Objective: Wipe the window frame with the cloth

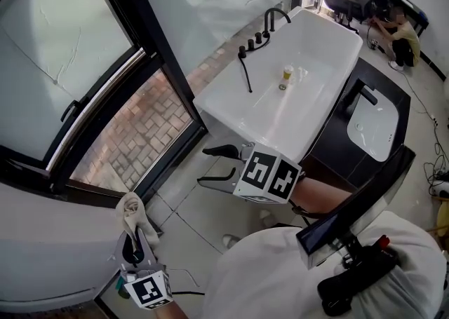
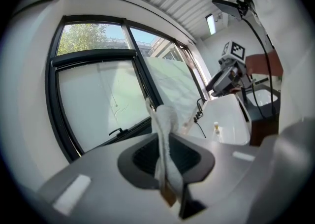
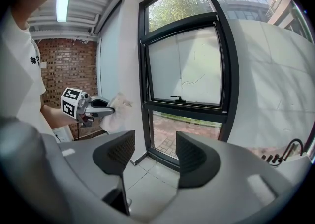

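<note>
My left gripper (image 1: 135, 240) is shut on a white cloth (image 1: 130, 211), low at the left of the head view, just short of the black window frame (image 1: 156, 64). In the left gripper view the cloth (image 2: 165, 142) stands pinched between the jaws, pointing at the window frame (image 2: 141, 79). My right gripper (image 1: 217, 165) is open and holds nothing, hovering in front of the white tub. In the right gripper view the jaws of my right gripper (image 3: 150, 154) stand apart, facing the window frame (image 3: 229, 65), and the left gripper (image 3: 86, 109) with the cloth (image 3: 118, 112) shows at the left.
A white bathtub (image 1: 319, 48) with a black faucet (image 1: 270, 19) stands right of the window. A dark cabinet with a basin (image 1: 372, 125) lies beyond it. A person (image 1: 403, 34) crouches at the far right. Tiled floor (image 1: 203, 209) lies below the window.
</note>
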Action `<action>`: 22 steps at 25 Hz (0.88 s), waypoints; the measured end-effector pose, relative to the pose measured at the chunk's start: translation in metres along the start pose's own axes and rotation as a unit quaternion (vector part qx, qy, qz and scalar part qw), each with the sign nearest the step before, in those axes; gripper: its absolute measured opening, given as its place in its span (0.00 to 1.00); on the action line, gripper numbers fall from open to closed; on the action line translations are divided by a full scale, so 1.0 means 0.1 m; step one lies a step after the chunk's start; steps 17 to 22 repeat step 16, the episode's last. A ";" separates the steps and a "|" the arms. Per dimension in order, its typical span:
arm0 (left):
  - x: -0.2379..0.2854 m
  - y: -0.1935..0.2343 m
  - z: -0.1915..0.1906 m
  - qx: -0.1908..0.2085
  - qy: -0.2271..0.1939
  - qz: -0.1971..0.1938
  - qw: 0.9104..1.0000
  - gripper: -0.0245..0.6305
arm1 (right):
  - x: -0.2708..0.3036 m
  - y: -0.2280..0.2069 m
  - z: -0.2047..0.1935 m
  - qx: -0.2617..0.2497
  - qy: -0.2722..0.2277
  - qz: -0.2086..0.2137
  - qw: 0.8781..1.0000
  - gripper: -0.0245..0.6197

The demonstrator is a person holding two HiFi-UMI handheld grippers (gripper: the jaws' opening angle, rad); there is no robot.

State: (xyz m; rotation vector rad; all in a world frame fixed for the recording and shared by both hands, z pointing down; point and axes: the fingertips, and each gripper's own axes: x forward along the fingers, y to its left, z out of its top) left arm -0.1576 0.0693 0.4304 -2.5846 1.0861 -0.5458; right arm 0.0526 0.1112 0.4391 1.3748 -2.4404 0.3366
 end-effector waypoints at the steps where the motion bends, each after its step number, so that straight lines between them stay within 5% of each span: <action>1: 0.00 0.00 -0.04 0.002 -0.001 -0.002 1.000 0.15 | 0.01 0.01 -0.01 0.000 0.000 0.000 1.000 0.45; 22: -0.09 -0.11 0.08 -0.003 0.015 -0.010 1.000 0.15 | -0.05 0.06 -0.03 0.006 -0.002 -0.002 1.000 0.45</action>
